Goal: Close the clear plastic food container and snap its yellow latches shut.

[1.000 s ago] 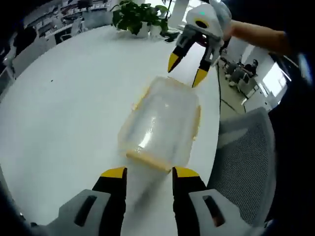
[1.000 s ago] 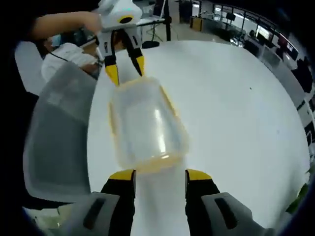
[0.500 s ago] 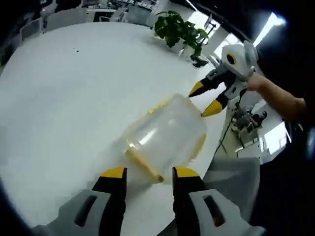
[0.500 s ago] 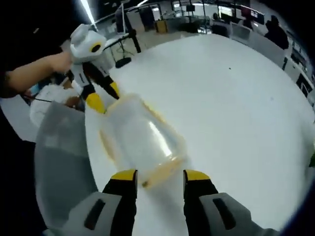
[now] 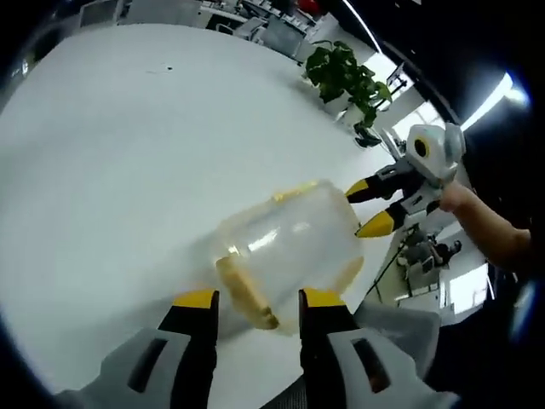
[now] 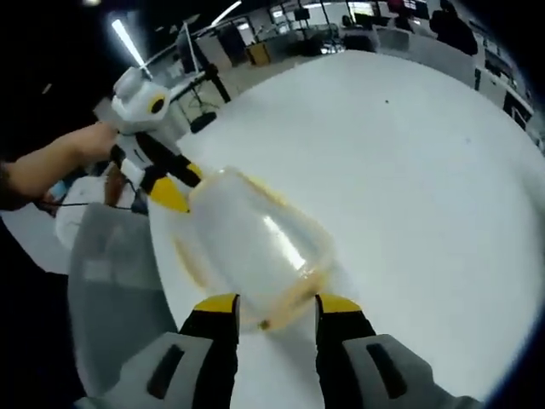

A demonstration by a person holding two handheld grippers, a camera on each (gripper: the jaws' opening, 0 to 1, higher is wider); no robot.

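A clear plastic food container (image 5: 294, 243) with its lid on and yellow latches lies on the white table (image 5: 111, 170). In the left gripper view my left gripper (image 5: 259, 300) is open, and the near yellow latch (image 5: 247, 294) sits just ahead of the gap between its jaws. At the container's far end my right gripper (image 5: 368, 210) is open, with its yellow tips beside the rim. The right gripper view shows the container (image 6: 255, 243) from the other end. There my right gripper (image 6: 277, 304) is open at the near rim and my left gripper (image 6: 177, 187) is at the far end.
A potted plant (image 5: 345, 77) stands at the table's far edge. A grey mesh chair (image 6: 111, 281) is pushed up to the table edge beside the container, and also shows as the chair (image 5: 400, 328). A person's hand (image 5: 477, 226) holds the right gripper. Office desks lie beyond.
Both views have rolled with the hands. Each gripper has drawn closer to its end of the container; the right gripper's tips have dropped from above the far rim to beside it.
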